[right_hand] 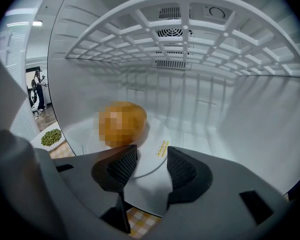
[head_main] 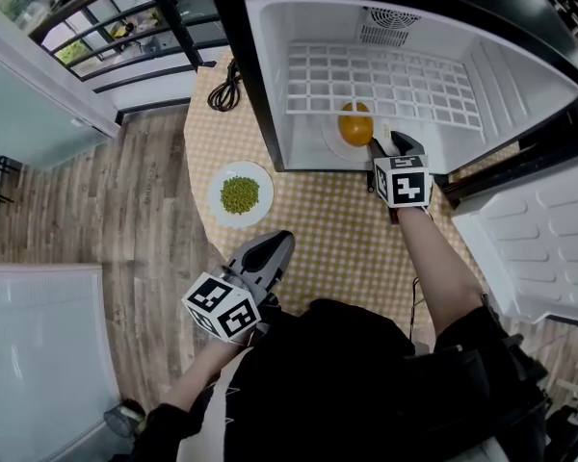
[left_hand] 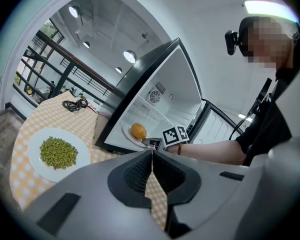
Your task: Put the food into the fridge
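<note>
An orange, rounded food (head_main: 355, 123) (right_hand: 122, 123) (left_hand: 138, 131) lies on a white plate (head_main: 332, 143) (right_hand: 157, 149) on the floor of the open fridge (head_main: 270, 85). My right gripper (head_main: 390, 143) (right_hand: 146, 164) is at the fridge's mouth, open, with the plate's near rim lying between its jaws. A second white plate of green peas (head_main: 240, 194) (left_hand: 58, 152) rests on the checkered tablecloth, left of the fridge. My left gripper (head_main: 275, 243) (left_hand: 152, 159) hangs over the table's near edge, shut and empty, away from the peas.
A white wire shelf (head_main: 385, 85) (right_hand: 190, 39) spans the fridge above the plate. The fridge door (head_main: 539, 229) stands open at the right. A black cable (head_main: 224, 92) (left_hand: 76, 104) lies coiled at the table's far left. Wooden floor and a railing lie to the left.
</note>
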A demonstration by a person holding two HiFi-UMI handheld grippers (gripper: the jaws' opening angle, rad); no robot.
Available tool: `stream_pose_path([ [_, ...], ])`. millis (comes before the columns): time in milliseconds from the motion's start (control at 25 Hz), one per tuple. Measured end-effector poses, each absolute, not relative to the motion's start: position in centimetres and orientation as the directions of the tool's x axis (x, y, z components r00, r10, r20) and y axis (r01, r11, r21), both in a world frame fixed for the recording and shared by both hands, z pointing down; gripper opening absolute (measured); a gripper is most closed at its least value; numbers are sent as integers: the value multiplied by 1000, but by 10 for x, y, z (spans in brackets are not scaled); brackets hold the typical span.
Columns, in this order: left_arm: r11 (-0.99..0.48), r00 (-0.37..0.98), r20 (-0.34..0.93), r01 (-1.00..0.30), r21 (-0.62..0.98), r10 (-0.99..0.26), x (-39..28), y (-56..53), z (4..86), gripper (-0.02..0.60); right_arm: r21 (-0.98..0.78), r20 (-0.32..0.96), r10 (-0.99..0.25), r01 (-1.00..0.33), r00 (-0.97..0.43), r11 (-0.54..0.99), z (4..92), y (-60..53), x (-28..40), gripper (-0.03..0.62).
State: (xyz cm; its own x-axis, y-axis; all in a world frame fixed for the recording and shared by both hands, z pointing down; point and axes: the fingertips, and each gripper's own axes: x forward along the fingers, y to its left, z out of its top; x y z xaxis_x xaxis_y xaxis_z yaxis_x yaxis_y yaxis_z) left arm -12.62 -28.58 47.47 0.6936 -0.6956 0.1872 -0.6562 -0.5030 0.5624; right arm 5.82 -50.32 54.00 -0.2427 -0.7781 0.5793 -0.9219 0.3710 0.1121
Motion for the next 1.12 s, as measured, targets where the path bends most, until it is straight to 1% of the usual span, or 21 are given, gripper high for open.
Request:
stream_pose_path([
  [280, -480, 668, 182, -672, 565, -721, -120, -288, 476, 18, 136, 552, -789, -905, -270, 404, 537, -500, 58, 186],
  [440, -462, 640, 193, -700, 544, -744, -118, -283, 471, 18, 126, 513, -805, -902, -297, 413, 534, -499, 55, 186],
  [600, -448, 619, 204, -723, 526, -758, -114, -274, 468, 18, 73, 484, -820, -920, -306, 386, 531, -500, 65, 186],
  [760, -421, 591, 223, -747, 515, -775, -118, -269, 467, 18, 76, 473, -826, -919, -308, 386, 527, -498, 65, 186],
  [960, -424, 590, 235, -755, 500, -773, -119, -265, 463, 18, 42, 441, -851, -940, -286, 338, 524, -494, 76, 186],
  [1080, -431, 593, 238, -757, 492, -769, -119, -263, 460, 18, 11, 414, -863, -947, -289, 322, 516, -489, 79, 178],
  [1120, -435, 595, 237, -756, 489, -768, -120, -263, 458, 18, 6, 405, -867, -947, -291, 320, 513, -487, 79, 154],
])
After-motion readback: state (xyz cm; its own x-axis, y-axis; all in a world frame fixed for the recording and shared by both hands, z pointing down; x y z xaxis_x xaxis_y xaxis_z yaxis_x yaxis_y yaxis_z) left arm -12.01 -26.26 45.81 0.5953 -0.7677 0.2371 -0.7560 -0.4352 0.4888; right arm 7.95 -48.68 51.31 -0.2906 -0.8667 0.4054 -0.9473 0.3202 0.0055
